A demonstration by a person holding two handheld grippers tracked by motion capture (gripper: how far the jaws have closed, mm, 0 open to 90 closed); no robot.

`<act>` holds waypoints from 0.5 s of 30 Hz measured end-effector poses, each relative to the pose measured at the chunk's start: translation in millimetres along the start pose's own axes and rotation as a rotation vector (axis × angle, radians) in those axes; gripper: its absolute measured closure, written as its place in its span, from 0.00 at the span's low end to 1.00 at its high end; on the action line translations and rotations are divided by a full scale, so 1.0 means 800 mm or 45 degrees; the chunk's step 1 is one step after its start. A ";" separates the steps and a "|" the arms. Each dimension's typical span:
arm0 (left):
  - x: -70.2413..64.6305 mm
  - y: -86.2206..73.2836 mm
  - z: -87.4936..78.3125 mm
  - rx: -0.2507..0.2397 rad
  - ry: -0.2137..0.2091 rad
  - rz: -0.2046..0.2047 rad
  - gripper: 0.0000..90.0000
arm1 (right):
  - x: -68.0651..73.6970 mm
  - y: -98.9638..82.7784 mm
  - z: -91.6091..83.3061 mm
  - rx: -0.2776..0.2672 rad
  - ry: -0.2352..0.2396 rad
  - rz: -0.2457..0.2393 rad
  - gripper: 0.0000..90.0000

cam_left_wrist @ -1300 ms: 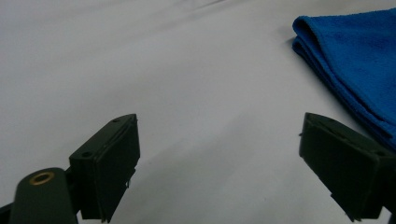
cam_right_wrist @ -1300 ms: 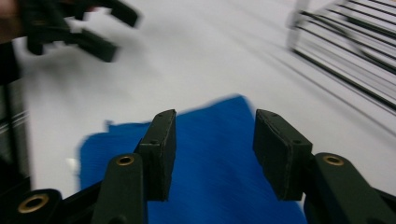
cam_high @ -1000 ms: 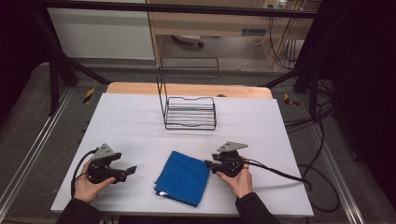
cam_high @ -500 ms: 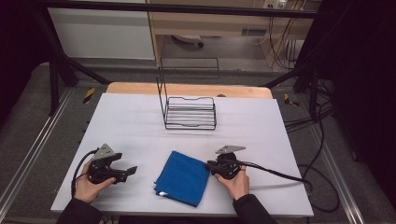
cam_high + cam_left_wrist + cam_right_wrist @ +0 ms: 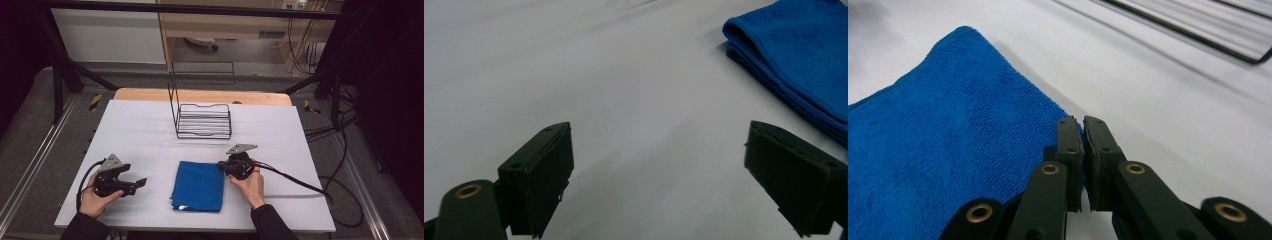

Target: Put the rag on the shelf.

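We see the right gripper (image 5: 1082,125) held low & level, its jaws just closed on the corner of the folded blue cloth (image 5: 198,185), which lies flat on the white table (image 5: 140,130) near the front edge. Left gripper (image 5: 659,170) rests in the left hand (image 5: 95,200), jaws wide apart w/ nothing between, pointing toward the cloth.

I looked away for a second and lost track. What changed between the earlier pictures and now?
The right gripper edged in toward the blue cloth, and its jaws have just been closing; they now pinch the cloth's right edge. The left gripper stayed where it was, jaws wide open with nothing between them. The cloth lies folded as before, and the wire rack has not moved.
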State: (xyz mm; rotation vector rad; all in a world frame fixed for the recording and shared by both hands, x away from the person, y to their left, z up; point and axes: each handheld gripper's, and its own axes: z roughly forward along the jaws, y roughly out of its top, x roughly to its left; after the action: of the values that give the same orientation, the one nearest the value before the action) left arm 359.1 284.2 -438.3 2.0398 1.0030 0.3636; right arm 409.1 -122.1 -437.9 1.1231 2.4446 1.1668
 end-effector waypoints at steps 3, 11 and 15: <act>0.000 0.000 0.000 0.003 -0.002 0.001 0.14 | -0.006 0.001 0.006 -0.005 -0.010 -0.027 0.96; -0.006 0.004 0.001 0.015 -0.014 0.010 0.11 | -0.009 0.000 -0.001 -0.064 -0.008 -0.062 0.74; -0.011 0.010 0.003 0.022 -0.019 0.014 0.11 | -0.014 -0.001 -0.021 -0.138 0.003 -0.016 0.56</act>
State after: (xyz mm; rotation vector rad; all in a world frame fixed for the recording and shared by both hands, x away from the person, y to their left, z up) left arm 359.4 273.4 -432.7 2.0614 0.9892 0.3463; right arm 408.6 -140.5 -428.6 1.0747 2.3549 1.2806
